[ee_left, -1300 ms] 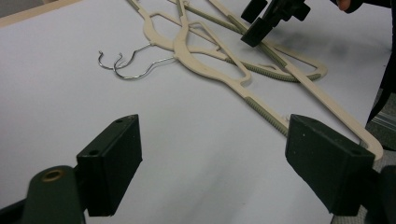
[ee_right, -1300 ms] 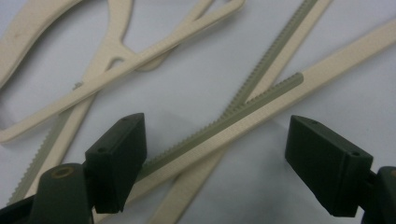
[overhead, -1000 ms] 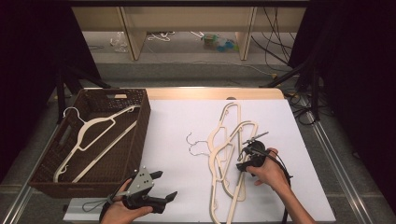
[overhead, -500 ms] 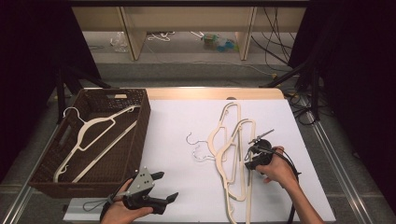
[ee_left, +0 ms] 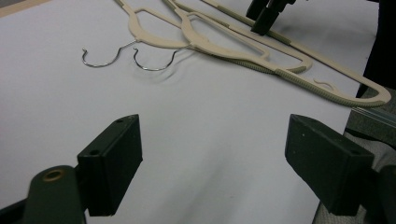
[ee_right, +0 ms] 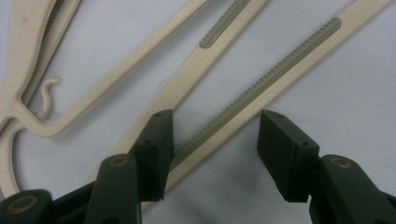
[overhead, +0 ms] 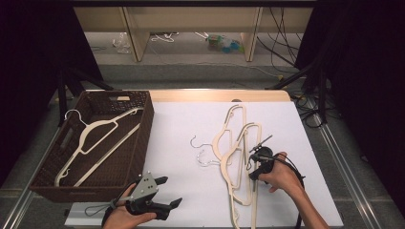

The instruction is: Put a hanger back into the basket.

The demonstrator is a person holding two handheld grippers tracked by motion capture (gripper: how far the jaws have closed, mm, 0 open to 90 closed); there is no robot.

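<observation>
Right gripper (overhead: 258, 162) is down over the pile of cream plastic hangers (overhead: 237, 157) on the white table cover (overhead: 181, 138), near the middle-right of the table, and in the right gripper view its black jaws stand apart, one on each side of a hanger bar (ee_right: 261, 88) with a ribbed, olive-toned grip strip running along it; the left-hand jaw sits right at the bar's edge, though whether it touches is hard to tell. A second bar (ee_right: 187, 79) with the same toothed strip lies just beside it, and a small curled hook tab (ee_right: 46, 95) shows on the hanger frame to the left. The hangers are flat, smooth, matte, with thin wire hooks (ee_left: 100, 56) curving off toward the left of the pile. Left gripper (overhead: 165, 193) hangs low over bare white cover at the near edge, its blocky black jaws spread wide with nothing between them; the grey three-cornered plate (overhead: 144, 185) rides on top. Off to the left, a dark brown woven basket (overhead: 143, 129) holds another cream hanger (overhead: 98, 138), lying slanted inside. Beyond the table, cables (overhead: 282, 33) trail over the floor.
</observation>
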